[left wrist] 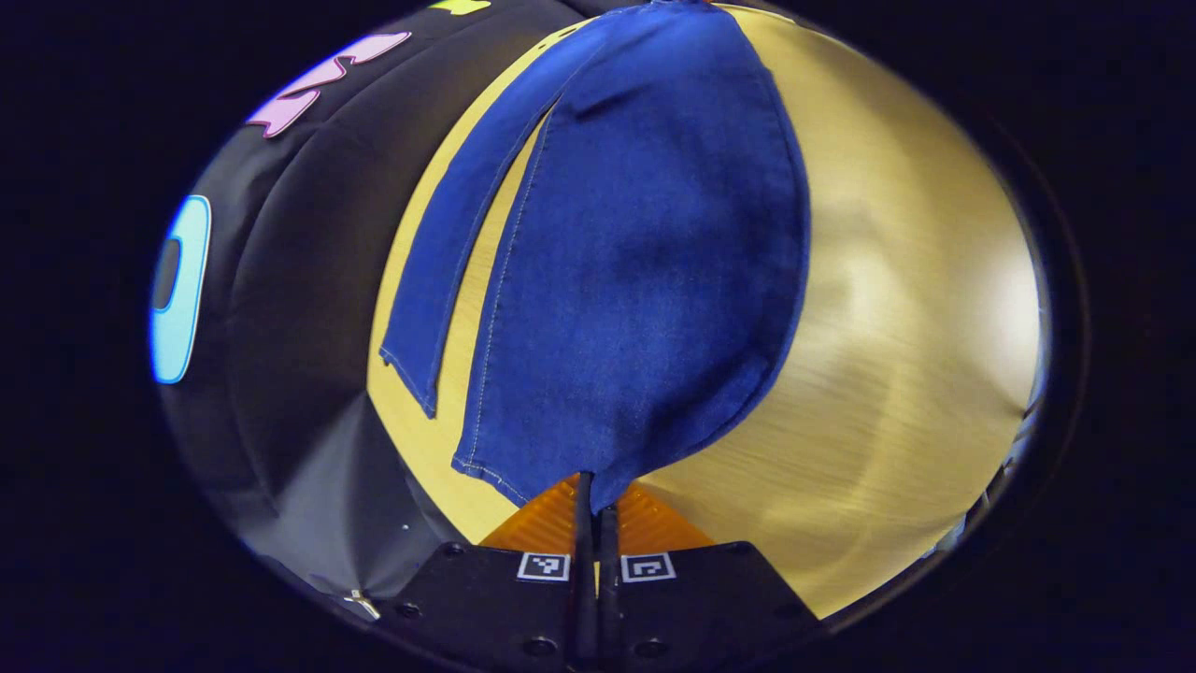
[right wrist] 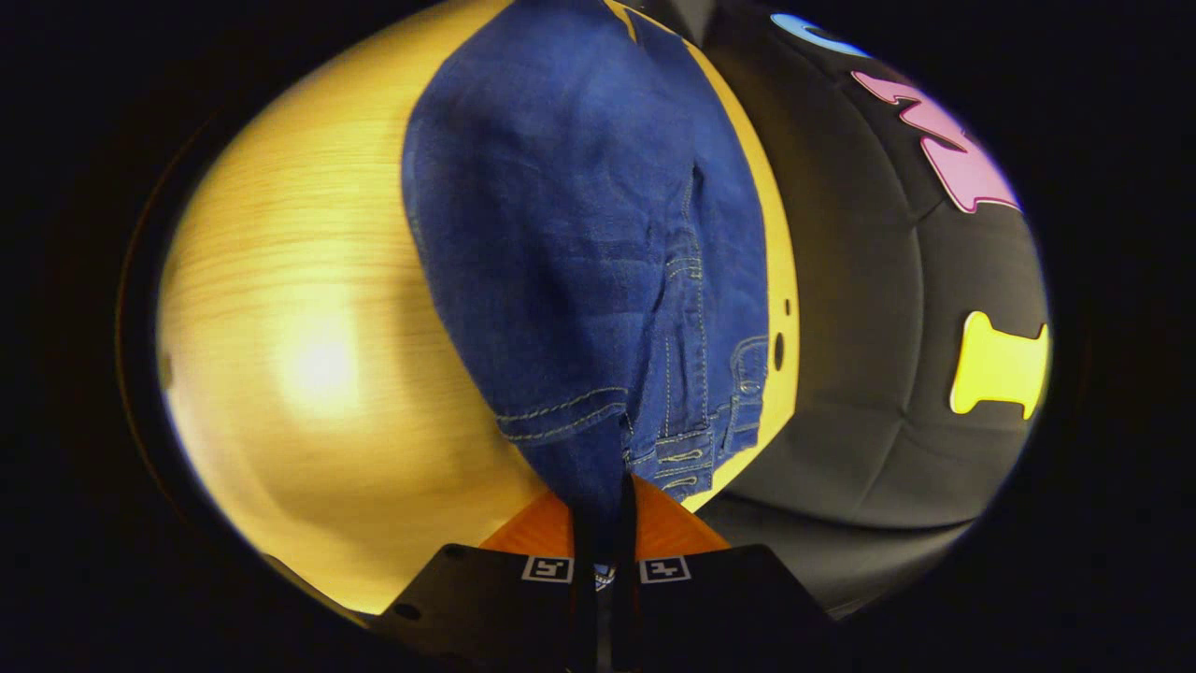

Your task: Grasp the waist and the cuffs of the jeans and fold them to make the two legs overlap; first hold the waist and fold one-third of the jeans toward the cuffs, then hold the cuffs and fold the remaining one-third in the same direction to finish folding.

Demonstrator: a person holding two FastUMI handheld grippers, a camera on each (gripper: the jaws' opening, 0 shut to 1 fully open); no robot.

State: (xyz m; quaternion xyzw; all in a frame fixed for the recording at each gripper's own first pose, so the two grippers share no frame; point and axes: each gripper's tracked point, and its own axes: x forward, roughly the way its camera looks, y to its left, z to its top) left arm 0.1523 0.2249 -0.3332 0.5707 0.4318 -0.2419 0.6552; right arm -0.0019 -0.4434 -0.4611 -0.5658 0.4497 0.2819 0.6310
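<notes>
Wooden table (left wrist: 897, 308) under jeans (left wrist: 645, 280), black cloth wall (right wrist: 869, 308).

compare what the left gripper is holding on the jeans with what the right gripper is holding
The left gripper is shut on a cuff: a plain hemmed edge, with the other leg lying apart on the table. The right gripper is shut on the waist, where the cloth is bunched and shows belt loops and heavy seams. Both pinch the same blue jeans, lifted over the table.
</notes>
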